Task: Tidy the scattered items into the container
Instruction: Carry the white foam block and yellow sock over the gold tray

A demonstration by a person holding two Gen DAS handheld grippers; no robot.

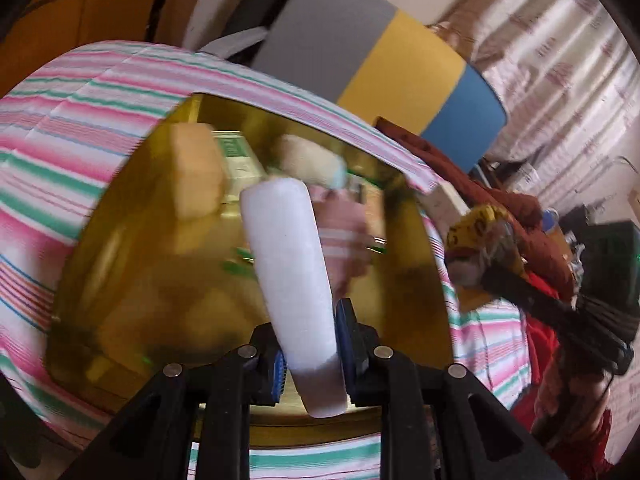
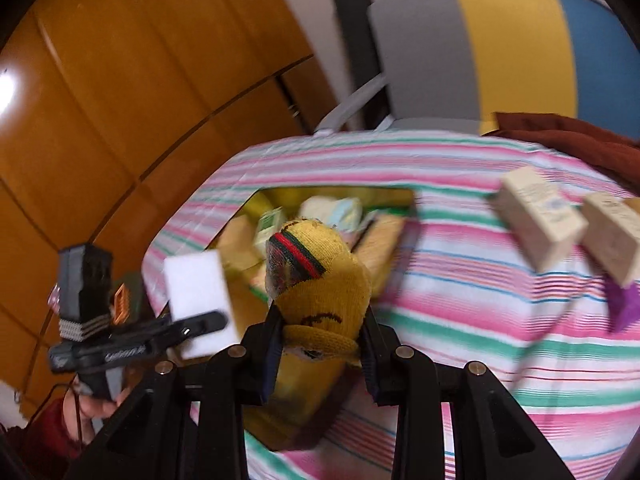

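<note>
Both grippers are carrying loads: the left gripper is clamping a white foam block whose long axis is pointing at twelve o'clock over the yellow container, while the right gripper, farther back, is gripping a yellow sock

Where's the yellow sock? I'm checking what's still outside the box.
The yellow sock is clamped in the right gripper, above the yellow container, right of the white sponge.

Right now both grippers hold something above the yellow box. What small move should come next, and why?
Probably open the left gripper: its white foam block already hangs over the yellow box. The right gripper with the yellow sock can follow.
</note>
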